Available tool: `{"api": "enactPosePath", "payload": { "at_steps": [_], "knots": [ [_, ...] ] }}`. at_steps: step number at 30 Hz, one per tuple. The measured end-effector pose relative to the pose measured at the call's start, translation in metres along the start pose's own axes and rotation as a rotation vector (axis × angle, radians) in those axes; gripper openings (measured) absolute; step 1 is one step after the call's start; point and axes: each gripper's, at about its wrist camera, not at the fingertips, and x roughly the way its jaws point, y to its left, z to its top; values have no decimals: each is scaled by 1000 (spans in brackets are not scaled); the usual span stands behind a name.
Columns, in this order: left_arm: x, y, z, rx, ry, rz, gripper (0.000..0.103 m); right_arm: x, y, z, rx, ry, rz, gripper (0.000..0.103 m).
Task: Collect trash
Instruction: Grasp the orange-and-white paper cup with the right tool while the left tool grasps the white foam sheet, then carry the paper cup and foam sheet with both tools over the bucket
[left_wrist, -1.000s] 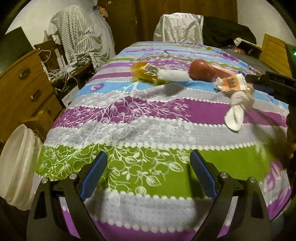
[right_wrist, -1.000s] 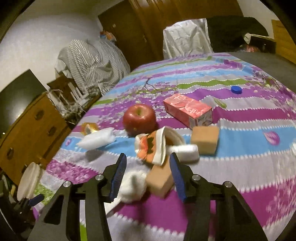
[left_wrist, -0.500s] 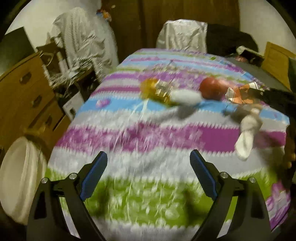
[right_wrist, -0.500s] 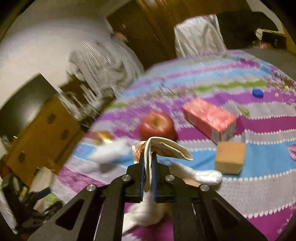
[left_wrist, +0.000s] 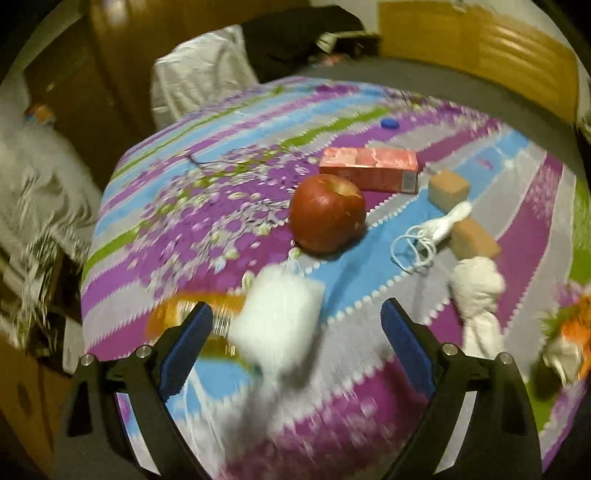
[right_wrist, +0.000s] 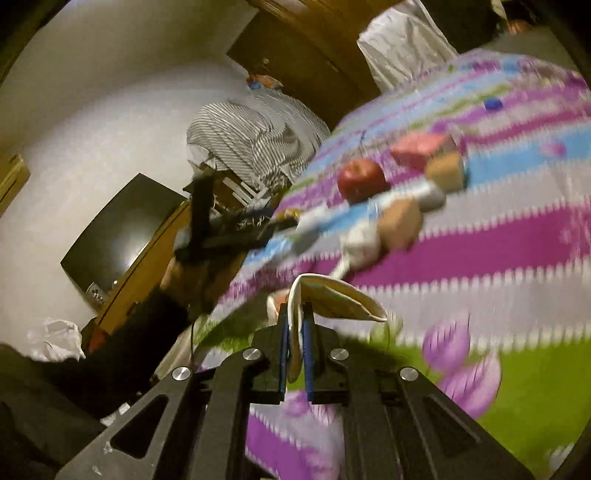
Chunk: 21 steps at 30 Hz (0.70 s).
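Right gripper (right_wrist: 294, 328) is pinching a crumpled paper cup (right_wrist: 332, 295) tight between its pads, above the striped bedspread (right_wrist: 517, 236). Left gripper (left_wrist: 295, 325) is spread wide, gripping nothing, hovering over a white wad (left_wrist: 277, 325) near the apple (left_wrist: 327, 212).

White wall (right_wrist: 110, 92), dark screen (right_wrist: 122, 232) on a wooden dresser (right_wrist: 147, 266), wooden wardrobe (left_wrist: 122, 55), striped bedspread (left_wrist: 207, 206).

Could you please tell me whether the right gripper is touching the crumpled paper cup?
Touching. The right wrist view shows the right gripper shut on the crumpled paper cup, both blue pads pressed against its white rim, with no gap.
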Motion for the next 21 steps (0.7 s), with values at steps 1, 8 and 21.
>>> {"api": "enactPosePath", "payload": {
  "at_steps": [1,8,21],
  "knots": [
    [11,0,6,30,14,-14,89,-1,-2,-5,10,1,8,8],
    [61,6,7,93,148,-66,86,7,-3,-15,15,21,61,8],
    [-91,14,-21,-151,-107,-33,53,24,18,-17,-28,37,94,8]
  ]
}}
